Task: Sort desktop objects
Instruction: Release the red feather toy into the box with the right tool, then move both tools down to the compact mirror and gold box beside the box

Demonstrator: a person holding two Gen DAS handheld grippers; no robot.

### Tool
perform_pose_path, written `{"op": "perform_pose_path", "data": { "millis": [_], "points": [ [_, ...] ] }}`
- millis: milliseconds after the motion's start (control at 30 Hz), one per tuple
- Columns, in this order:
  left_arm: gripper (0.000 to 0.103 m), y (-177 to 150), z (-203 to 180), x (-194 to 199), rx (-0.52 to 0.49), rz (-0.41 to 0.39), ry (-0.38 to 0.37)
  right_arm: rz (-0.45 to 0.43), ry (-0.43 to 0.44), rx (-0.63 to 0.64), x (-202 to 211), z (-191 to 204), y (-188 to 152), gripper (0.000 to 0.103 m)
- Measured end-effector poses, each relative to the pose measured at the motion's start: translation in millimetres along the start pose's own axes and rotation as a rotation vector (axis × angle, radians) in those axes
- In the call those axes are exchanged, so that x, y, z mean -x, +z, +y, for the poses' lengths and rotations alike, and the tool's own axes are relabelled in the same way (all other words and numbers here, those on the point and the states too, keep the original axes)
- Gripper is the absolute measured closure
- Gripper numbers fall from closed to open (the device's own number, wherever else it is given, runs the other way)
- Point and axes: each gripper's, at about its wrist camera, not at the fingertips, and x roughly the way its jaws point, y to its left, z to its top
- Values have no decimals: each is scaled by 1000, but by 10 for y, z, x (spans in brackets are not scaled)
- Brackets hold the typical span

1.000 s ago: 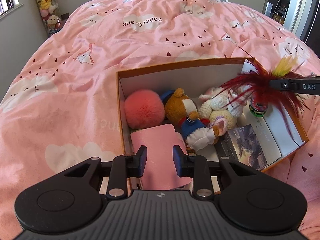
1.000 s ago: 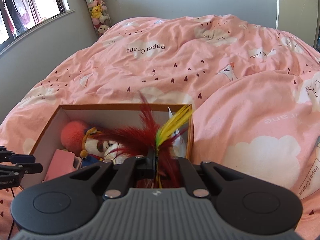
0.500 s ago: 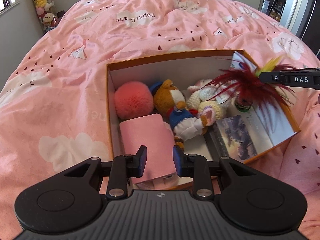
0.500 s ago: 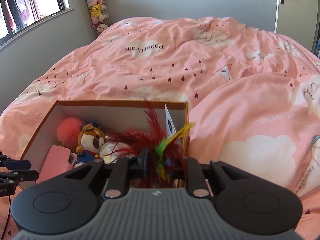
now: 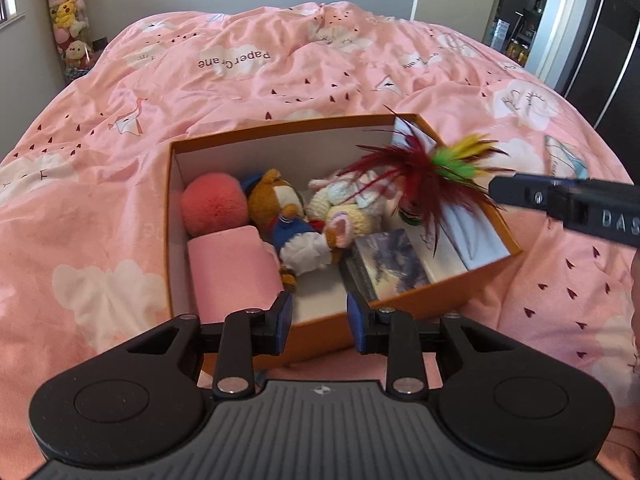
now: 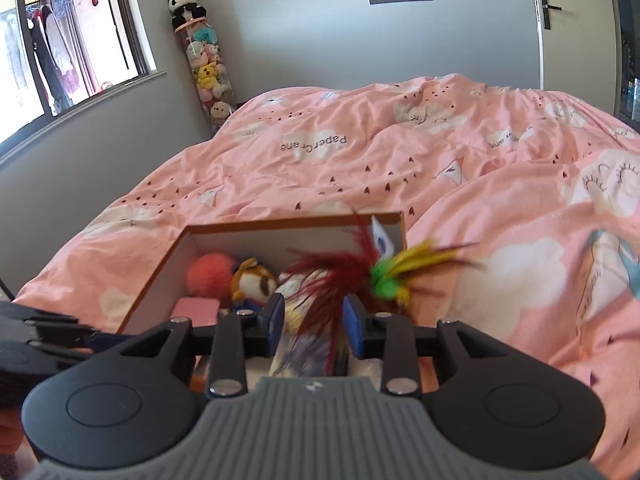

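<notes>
Orange box point(image 5: 312, 340) on pink cloud-print duvet point(image 5: 120, 168); red, green and yellow feather toy point(image 5: 424, 168).

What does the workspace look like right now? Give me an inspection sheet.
Surface: pink bed quilt, rumpled.
Job's things: orange box on the quilt holds a pink pompom, bear plush, crocheted doll, pink pouch, picture card and feather toy, which leans over the right end.
Clutter: nothing seen outside the box.
Grippers: left gripper open, nothing between the pads; right gripper opening, pads clear of the feathers.
Cables: nothing seen.
Surroundings: tube of plush toys, window, door.
</notes>
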Motion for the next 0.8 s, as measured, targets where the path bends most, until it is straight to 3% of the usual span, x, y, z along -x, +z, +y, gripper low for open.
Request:
{"op": "perform_pose_path", "data": {
  "millis": [167, 267, 433, 633, 800],
  "points": [
    [68, -151, -131, 88, -25, 18, -33, 69, 73, -7, 192, 4, -231, 68],
    [68, -262, -204, 99, -35, 51, -55, 185, 128, -51, 168, -53, -394, 68],
    [68, -469, -335, 80, -66, 118, -83, 346, 100, -104, 19, -160, -740, 68],
    [68, -735, -430, 55, -106, 245, -130, 544, 210, -204, -85, -243, -1078, 67],
    [69, -897, -450, 80, -119, 302, -135, 629, 250, -125, -88, -66, -1216, 65]
  ]
}}
